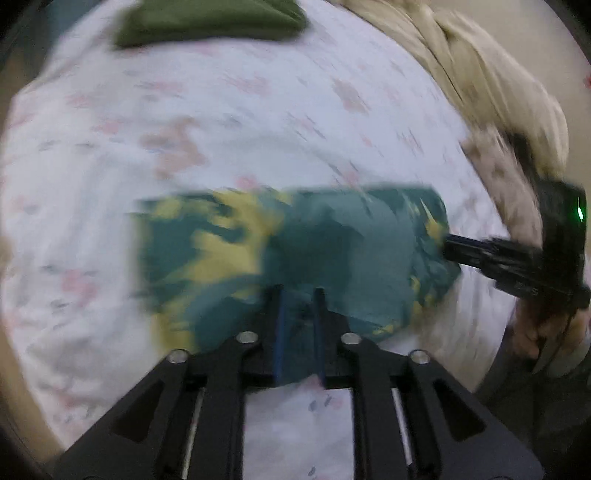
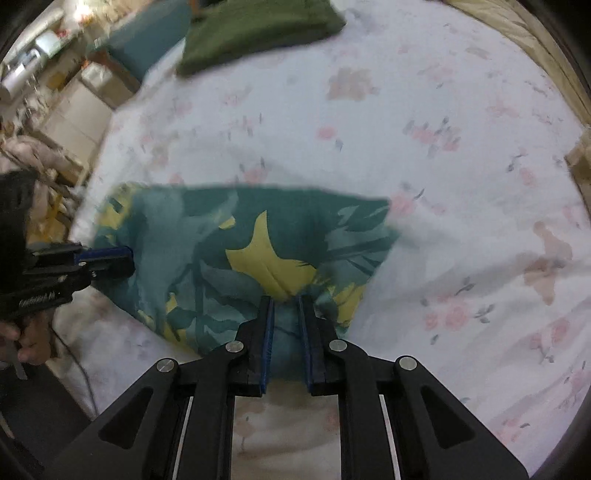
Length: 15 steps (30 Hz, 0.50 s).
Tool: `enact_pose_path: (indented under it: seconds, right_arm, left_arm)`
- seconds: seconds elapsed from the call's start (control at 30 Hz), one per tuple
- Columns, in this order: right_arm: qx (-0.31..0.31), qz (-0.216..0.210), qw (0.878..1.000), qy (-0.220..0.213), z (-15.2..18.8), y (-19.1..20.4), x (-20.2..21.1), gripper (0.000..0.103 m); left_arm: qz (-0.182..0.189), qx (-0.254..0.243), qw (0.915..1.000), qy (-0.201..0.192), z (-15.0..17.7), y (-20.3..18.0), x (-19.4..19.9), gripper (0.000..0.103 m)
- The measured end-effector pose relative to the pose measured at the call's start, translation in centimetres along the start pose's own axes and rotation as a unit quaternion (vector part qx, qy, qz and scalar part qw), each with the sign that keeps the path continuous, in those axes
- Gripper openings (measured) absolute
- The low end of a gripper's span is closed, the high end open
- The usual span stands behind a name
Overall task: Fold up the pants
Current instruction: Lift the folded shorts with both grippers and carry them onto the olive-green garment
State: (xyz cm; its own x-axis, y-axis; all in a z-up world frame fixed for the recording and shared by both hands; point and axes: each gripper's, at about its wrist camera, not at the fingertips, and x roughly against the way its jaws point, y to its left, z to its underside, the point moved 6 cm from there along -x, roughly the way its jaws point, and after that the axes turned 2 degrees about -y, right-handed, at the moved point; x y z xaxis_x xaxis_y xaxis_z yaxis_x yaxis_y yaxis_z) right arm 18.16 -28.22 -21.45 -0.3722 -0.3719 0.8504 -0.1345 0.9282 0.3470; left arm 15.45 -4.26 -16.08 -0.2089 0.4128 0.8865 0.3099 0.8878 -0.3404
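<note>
Teal-yellow pants [image 2: 236, 258] on bed [image 2: 443, 166], mid-fold; left gripper [image 1: 300, 295] and right gripper [image 2: 285, 301] each pinching near hem. Next: carry fold toward far edge, likely.

Matte black left gripper [image 1: 299, 295] with blue finger pads and silver screws, matching black right gripper [image 2: 286, 301], green indicator light [image 1: 578, 210], bare-skinned hand [image 2: 27, 341] on the grip

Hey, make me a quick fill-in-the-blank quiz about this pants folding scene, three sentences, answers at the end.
1. The teal pants carry large ____ leaf shapes.
2. The folded garment at the far end of the bed is dark ____.
3. The left gripper and the right gripper each have pants cloth between their ____ fingers.

Missing words: yellow; green; two
</note>
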Motion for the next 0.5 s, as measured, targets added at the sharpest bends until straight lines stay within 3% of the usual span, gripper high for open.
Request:
enact_pose_path:
  seconds: [0.03, 0.07, 0.1, 0.13, 0.2, 0.27, 0.33, 0.4, 0.5]
  right_arm:
    - [-0.014, 0.01, 0.999, -0.027, -0.8, -0.8, 1.0, 0.015]
    - [-0.036, 0.023, 0.998, -0.054, -1.3, -1.8, 1.9, 0.016]
    - [-0.066, 0.029, 0.994, -0.081, -1.6, -3.0, 2.7, 0.026]
    - [-0.103, 0.021, 0.99, -0.096, -1.8, -4.2, 3.0, 0.05]
    - [-0.182, -0.009, 0.979, -0.089, -1.5, -6.6, 2.3, 0.081]
    - [-0.214, -0.036, 0.973, -0.072, -1.2, -7.5, 1.0, 0.082]
    - [-0.228, -0.056, 0.971, -0.048, -1.2, -7.2, -0.8, 0.082]
    - [-0.229, -0.09, 0.969, -0.023, -0.9, -6.5, -2.2, 0.082]
    - [-0.182, -0.125, 0.975, 0.013, -0.4, -3.5, -4.2, 0.082]
  left_arm:
    - [-0.006, 0.009, 0.9998, -0.017, -0.2, 0.9, 0.8, 0.062]
    - [-0.017, 0.018, 0.999, -0.038, -0.4, 2.0, 1.5, 0.077]
    - [-0.035, 0.031, 0.997, -0.062, -0.6, 3.5, 2.1, 0.095]
    - [-0.045, 0.043, 0.9959, -0.066, -0.7, 4.6, 1.9, 0.097]
    - [-0.046, 0.094, 0.9928, -0.059, -0.6, 7.1, 1.2, 0.097]
    - [-0.015, 0.137, 0.9896, -0.04, -0.3, 8.4, 0.0, 0.097]
    - [0.016, 0.141, 0.9889, -0.042, -0.4, 8.1, -0.6, 0.097]
    - [0.03, 0.111, 0.9925, -0.041, -0.4, 6.9, -1.2, 0.097]
    - [0.041, 0.059, 0.9973, -0.018, -0.1, 4.9, -3.1, 0.095]
